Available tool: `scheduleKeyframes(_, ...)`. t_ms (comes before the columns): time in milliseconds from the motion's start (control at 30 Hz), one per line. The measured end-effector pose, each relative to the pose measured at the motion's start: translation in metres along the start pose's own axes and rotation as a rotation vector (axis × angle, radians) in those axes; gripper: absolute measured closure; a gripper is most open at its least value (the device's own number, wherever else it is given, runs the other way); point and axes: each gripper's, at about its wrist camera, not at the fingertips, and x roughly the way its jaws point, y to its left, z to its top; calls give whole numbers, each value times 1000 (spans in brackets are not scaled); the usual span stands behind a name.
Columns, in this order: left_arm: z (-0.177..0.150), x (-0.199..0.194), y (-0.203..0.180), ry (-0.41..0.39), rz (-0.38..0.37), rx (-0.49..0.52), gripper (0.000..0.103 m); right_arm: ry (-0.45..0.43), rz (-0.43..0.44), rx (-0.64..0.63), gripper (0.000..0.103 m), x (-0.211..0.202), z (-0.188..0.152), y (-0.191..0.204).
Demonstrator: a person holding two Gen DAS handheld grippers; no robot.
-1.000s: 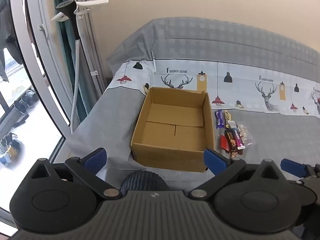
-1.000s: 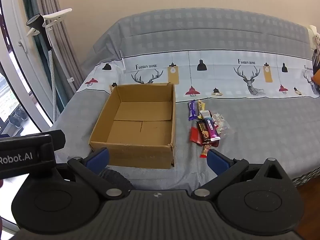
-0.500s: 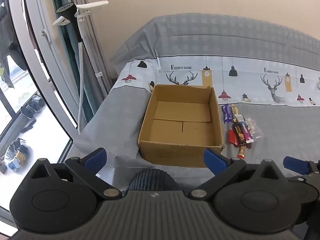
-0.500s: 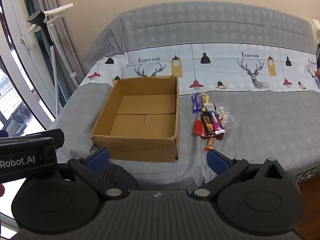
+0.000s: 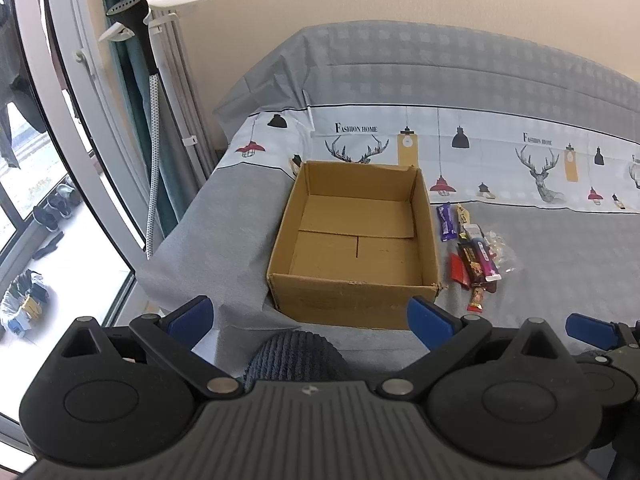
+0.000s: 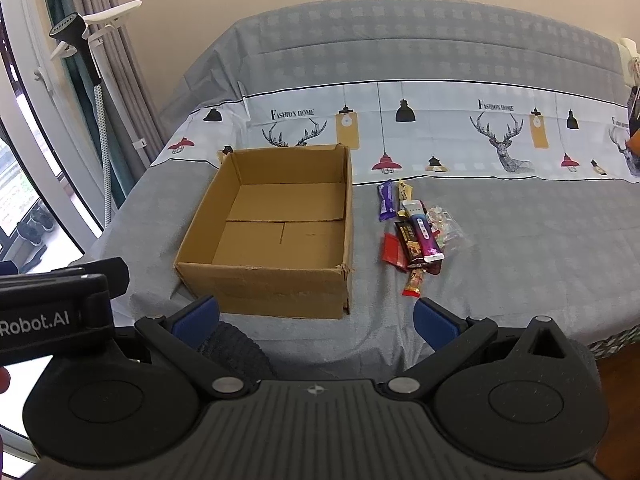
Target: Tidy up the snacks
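Note:
An open, empty cardboard box (image 5: pixel 356 240) (image 6: pixel 276 232) sits on a grey bed (image 5: pixel 560 264) (image 6: pixel 540 240). To its right lies a small pile of snack bars (image 5: pixel 472 256) (image 6: pixel 416 236): a purple bar at the far end, a red wrapper, dark and pink bars, a clear packet. My left gripper (image 5: pixel 310 316) is open and empty, held short of the box's near wall. My right gripper (image 6: pixel 316 318) is open and empty too, in front of the box's near right corner. The right gripper's blue fingertip (image 5: pixel 588 326) shows at the left wrist view's right edge.
A garment steamer on a stand (image 5: pixel 150 92) (image 6: pixel 92 76) stands left of the bed by grey curtains and a glass door. A dark ribbed round object (image 5: pixel 294 360) (image 6: pixel 232 348) sits low between the fingers. Shoes lie outside the door (image 5: pixel 52 208).
Both grippers have drifted left and back a little, so the box and snacks sit further right and higher in each view. Both stay open.

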Motion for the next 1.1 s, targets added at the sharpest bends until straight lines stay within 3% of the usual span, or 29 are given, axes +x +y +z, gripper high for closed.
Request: scheduleKeyframes(1100,-2,4,-9,0,-3,9,0,7,-7,10,0,2,-4,-2)
